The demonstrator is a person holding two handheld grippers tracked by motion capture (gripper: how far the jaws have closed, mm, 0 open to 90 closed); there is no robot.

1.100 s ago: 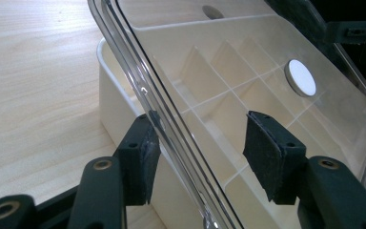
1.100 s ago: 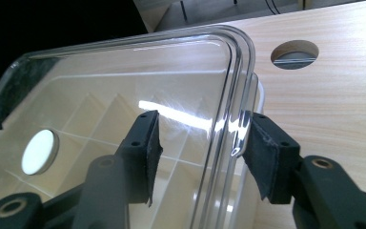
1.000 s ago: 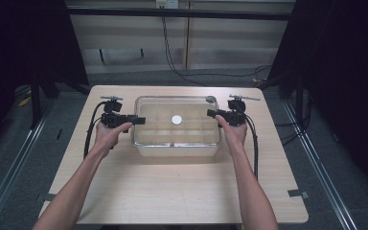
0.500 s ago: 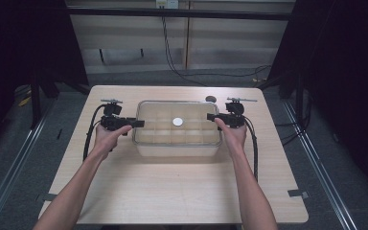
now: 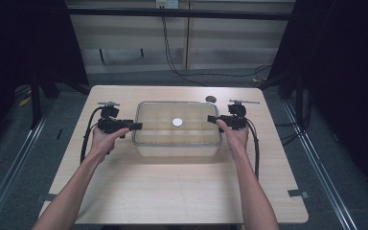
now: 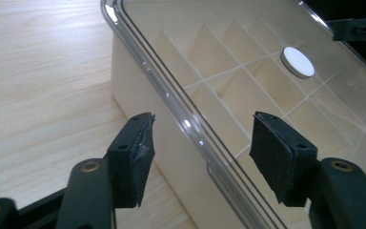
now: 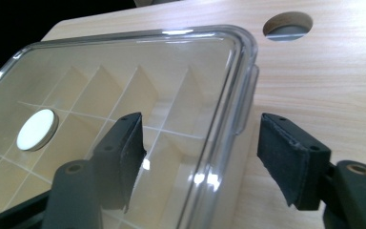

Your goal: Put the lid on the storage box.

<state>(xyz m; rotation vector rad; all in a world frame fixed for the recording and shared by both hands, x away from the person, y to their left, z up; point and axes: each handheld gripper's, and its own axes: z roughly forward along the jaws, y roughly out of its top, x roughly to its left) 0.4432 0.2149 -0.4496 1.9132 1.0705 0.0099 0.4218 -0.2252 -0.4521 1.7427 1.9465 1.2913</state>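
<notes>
Item: clear compartment box (image 5: 177,128) with lid, centred on the bench (image 5: 172,191). Left gripper (image 6: 200,143) and right gripper (image 7: 198,143) straddle its opposite short edges; fingers just opened, spread, pressing nothing. Risk: uneven re-gripping on the slick rim could tilt or skid the box.

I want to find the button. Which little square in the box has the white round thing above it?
The middle square of the far row; the white disc sits there on the clear lid.
</notes>
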